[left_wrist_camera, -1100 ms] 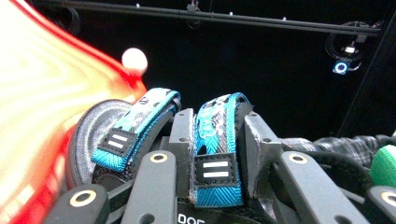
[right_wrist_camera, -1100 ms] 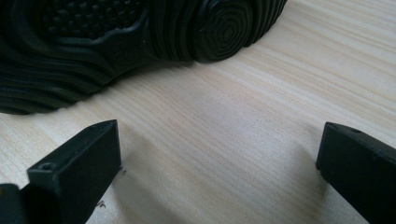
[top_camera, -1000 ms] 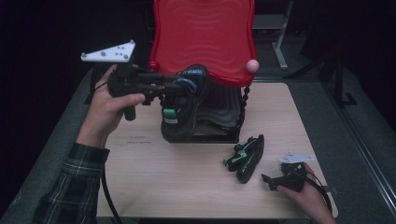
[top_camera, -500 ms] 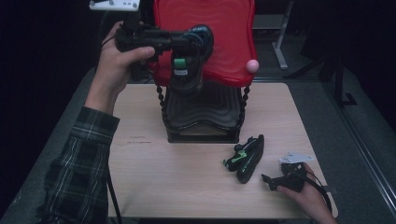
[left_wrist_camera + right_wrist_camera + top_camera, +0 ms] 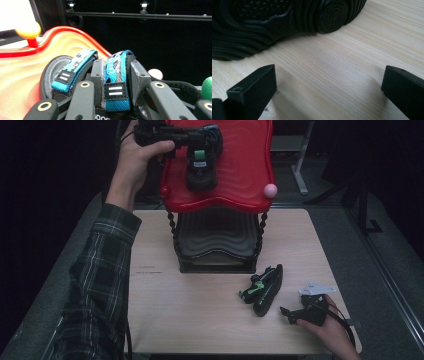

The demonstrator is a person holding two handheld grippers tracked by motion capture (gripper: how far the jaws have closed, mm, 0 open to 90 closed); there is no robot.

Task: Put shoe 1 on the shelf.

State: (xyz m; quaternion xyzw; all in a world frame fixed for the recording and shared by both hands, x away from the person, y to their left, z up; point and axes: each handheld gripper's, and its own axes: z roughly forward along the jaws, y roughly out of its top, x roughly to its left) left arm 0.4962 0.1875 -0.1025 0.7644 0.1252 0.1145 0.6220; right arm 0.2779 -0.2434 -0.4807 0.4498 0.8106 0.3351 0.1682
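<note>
A black sandal point(image 5: 201, 170) with blue straps rests on the red top shelf point(image 5: 240, 175) of a small rack. My left gripper point(image 5: 200, 140) is shut on it; in the left gripper view the jaws point(image 5: 116, 67) clamp a blue strap point(image 5: 116, 95). A second black sandal point(image 5: 265, 287) with a green tag lies on its side on the table, right of centre. Just right of it, my right gripper point(image 5: 287, 312) rests low on the table, open. The right gripper view shows the sandal's sole point(image 5: 274, 17) ahead of the spread jaws point(image 5: 329, 75).
The rack has a black lower shelf point(image 5: 215, 240) under the red one, twisted black posts and a pink knob point(image 5: 270, 189) at its right corner. It stands at the back of a light wooden table point(image 5: 165, 320). Dark floor and metal stands surround it.
My left gripper has carried the blue-strapped sandal up from in front of the lower shelf onto the red top shelf. The right gripper and second sandal have not moved.
</note>
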